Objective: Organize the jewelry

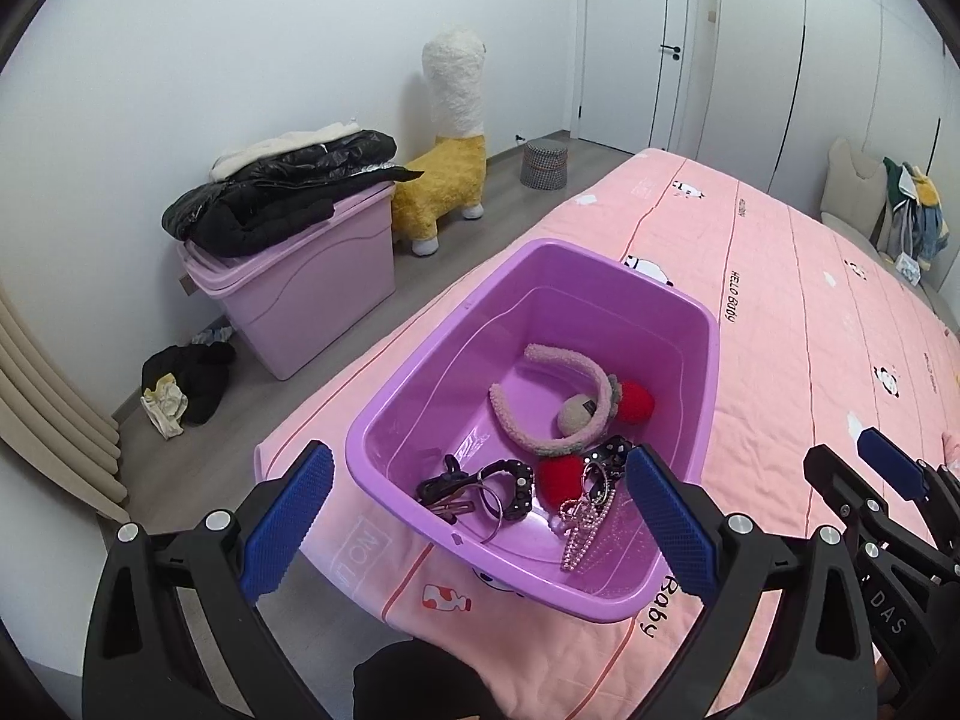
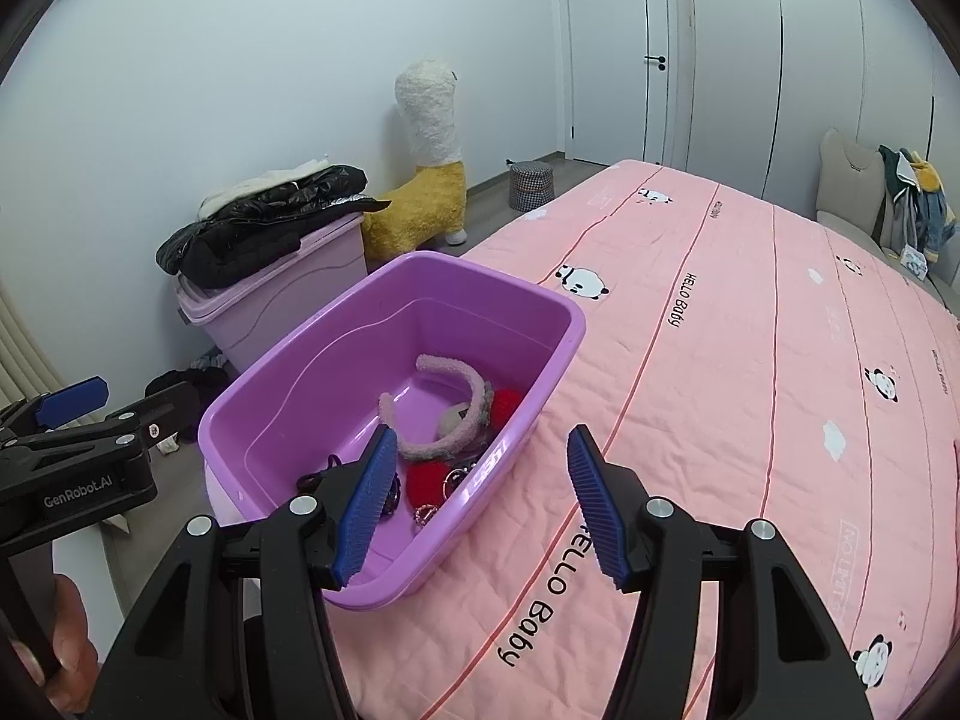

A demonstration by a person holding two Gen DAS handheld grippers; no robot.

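Note:
A purple plastic bin (image 1: 696, 324) (image 2: 252, 414) sits near the corner of a pink bed. In it lie a fuzzy pink headband (image 1: 558, 360) (image 2: 462, 372), red pompoms (image 1: 636, 402) (image 2: 426, 480), a beige pompom (image 1: 579, 411), black hair ties and clips (image 1: 474, 480) and a rhinestone crown clip (image 1: 585, 531). My left gripper (image 1: 477, 453) hovers open above the bin's near end, with nothing between its pads. My right gripper (image 2: 483, 432) is open over the bin's near right corner, also holding nothing. Each gripper shows at the edge of the other's view (image 1: 852, 462) (image 2: 120, 405).
The pink quilt (image 2: 750, 360) stretches to the right and far side. On the floor to the left stand a pink storage box (image 1: 312, 282) topped with black jackets (image 1: 282, 192), an alpaca plush (image 1: 450, 150), a checkered stool (image 1: 543, 165) and dropped clothes (image 1: 180, 384). A chair with clothes (image 1: 900, 204) is at far right.

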